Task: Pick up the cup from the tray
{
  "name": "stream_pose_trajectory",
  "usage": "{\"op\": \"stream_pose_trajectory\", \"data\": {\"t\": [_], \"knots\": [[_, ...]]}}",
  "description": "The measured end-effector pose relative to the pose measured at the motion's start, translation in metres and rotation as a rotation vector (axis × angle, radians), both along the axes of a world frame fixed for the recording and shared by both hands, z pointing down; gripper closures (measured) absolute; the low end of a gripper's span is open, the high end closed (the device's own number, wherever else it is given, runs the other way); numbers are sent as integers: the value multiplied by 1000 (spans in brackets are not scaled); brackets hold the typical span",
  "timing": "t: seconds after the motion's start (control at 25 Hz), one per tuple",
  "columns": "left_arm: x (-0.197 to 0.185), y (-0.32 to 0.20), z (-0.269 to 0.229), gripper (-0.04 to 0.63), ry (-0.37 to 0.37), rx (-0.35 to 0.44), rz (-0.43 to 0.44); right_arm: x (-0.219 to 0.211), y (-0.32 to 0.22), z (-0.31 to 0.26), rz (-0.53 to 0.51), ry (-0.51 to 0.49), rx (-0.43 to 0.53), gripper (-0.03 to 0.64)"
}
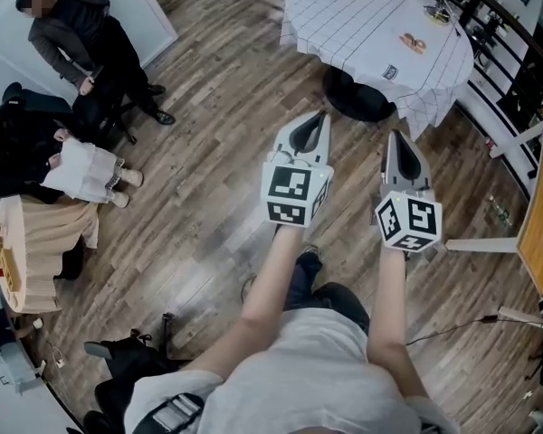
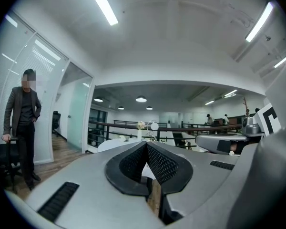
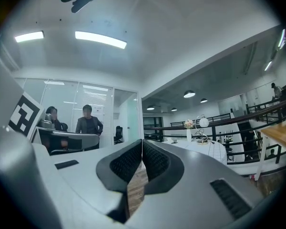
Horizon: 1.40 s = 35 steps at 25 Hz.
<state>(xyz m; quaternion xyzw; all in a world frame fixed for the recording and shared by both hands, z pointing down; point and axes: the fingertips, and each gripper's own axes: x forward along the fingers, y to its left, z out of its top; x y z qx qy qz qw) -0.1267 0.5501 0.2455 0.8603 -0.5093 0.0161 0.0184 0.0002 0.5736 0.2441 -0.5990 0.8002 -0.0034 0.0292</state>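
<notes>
Head view: we hold the left tool [image 1: 323, 116] and right tool [image 1: 395, 136] closed and empty over the wooden floor [image 1: 217, 107], counter [image 1: 344, 25] far ahead.

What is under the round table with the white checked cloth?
Under the round table a dark round base rests on the wooden floor. The hanging cloth covers whatever joins the base to the tabletop, so that part cannot be seen.
</notes>
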Motion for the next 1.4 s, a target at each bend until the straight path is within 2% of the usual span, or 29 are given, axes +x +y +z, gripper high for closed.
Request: {"op": "stream_pose_trajectory", "data": {"t": [0.24, 0.6, 0.84, 1.4], "knots": [[-1, -54, 7, 591, -8, -13, 11, -2, -51, 4, 11, 8, -13, 607], [18, -132, 22, 589, -5, -44, 6, 20, -130, 15, 10, 8, -37, 607], [29, -207, 28, 591, -14, -56, -37, 34, -209, 17, -32, 0, -37, 607], [84, -386, 13, 591, -31, -45, -84, 85, -397, -1, -101, -1, -6, 607]]}}
